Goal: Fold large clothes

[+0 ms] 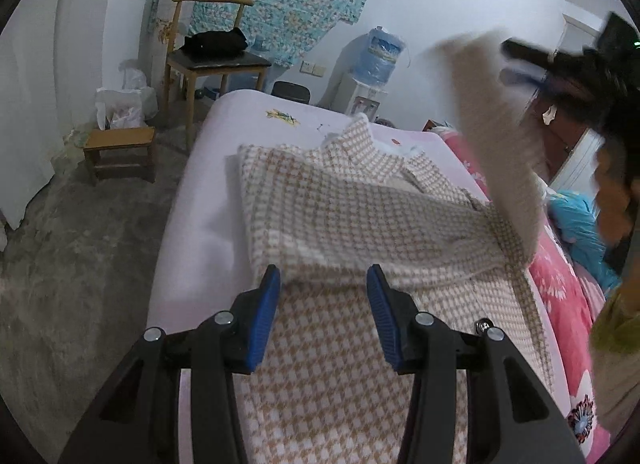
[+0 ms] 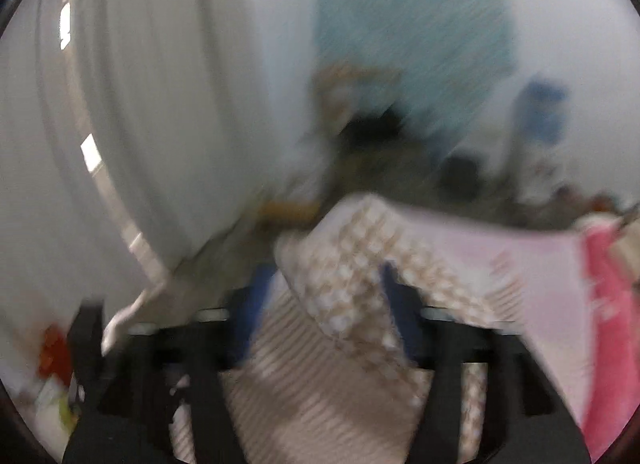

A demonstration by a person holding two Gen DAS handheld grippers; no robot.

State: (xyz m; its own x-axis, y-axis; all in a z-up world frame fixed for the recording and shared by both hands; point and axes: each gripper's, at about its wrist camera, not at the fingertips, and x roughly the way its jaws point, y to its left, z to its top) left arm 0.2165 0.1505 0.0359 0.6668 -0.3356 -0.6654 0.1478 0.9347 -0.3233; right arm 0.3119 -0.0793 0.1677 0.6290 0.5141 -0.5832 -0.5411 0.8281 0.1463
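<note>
The coat, a checked one in beige and white, lies on the bed, with its collar toward the far end and its lower part running under your left gripper. You have already brought one side over: the left edge is folded in and makes a straight line along the mattress. The sleeve on the other side is in the air, blurred, swinging across toward the body of the coat, and it has not landed yet. So I judge that you are in the early middle of the fold. What is left, as I see it, is to lay this sleeve flat, to fold the second side in, and then to double the length from hem to collar.

Your left gripper hovers over the coat with its jaws apart and nothing pressed between them; the cloth only passes below them. Your right gripper shows in a very smeared picture. Its jaws seem apart, and a fold of the coat lies across them, but I cannot tell if a pad touches the cloth.

I can read no brand, no label and no writing anywhere. The bed has a small printed figure near its far end, but it is too small to make out.
</note>
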